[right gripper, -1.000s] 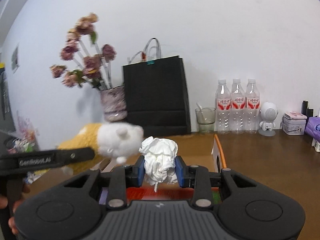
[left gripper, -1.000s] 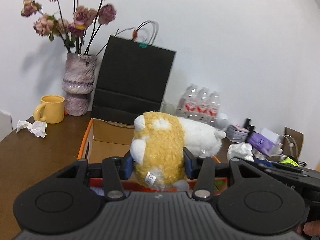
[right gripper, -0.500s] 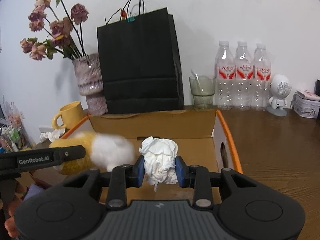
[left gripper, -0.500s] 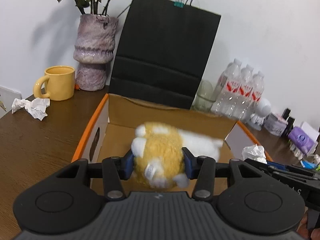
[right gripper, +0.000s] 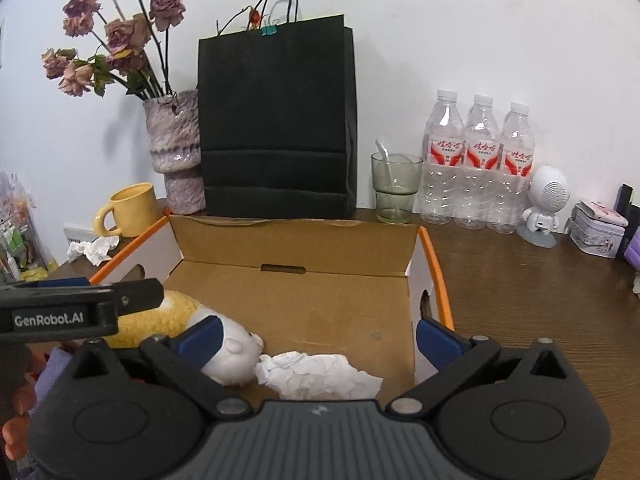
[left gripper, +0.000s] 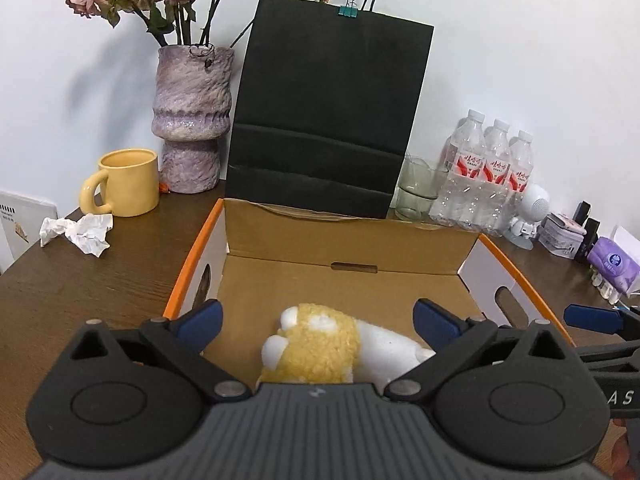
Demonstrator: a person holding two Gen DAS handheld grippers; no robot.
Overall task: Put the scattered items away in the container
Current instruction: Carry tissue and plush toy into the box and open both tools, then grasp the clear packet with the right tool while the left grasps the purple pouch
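Note:
A yellow-and-white plush toy (left gripper: 316,348) lies on the floor of the orange-rimmed cardboard box (left gripper: 348,232). My left gripper (left gripper: 318,320) hangs just above it, jaws opening wide, pads clear of the toy. In the right wrist view a crumpled white tissue (right gripper: 320,376) rests on the box (right gripper: 296,240) floor beside the plush's white head (right gripper: 228,356). Over it, my right gripper (right gripper: 319,338) is opening too, its pads off the tissue. Another crumpled tissue (left gripper: 80,232) lies on the table left of the box.
Behind the box stand a black paper bag (left gripper: 324,112), a purple vase of dried flowers (left gripper: 192,120), a yellow mug (left gripper: 128,184), a glass (right gripper: 394,188) and three water bottles (right gripper: 480,168). A white robot figure (right gripper: 544,208) and small tins sit at the right.
Both grippers came forward and down over the box, then spread their jaws. The plush toy and the tissue dropped out of them onto the box floor.

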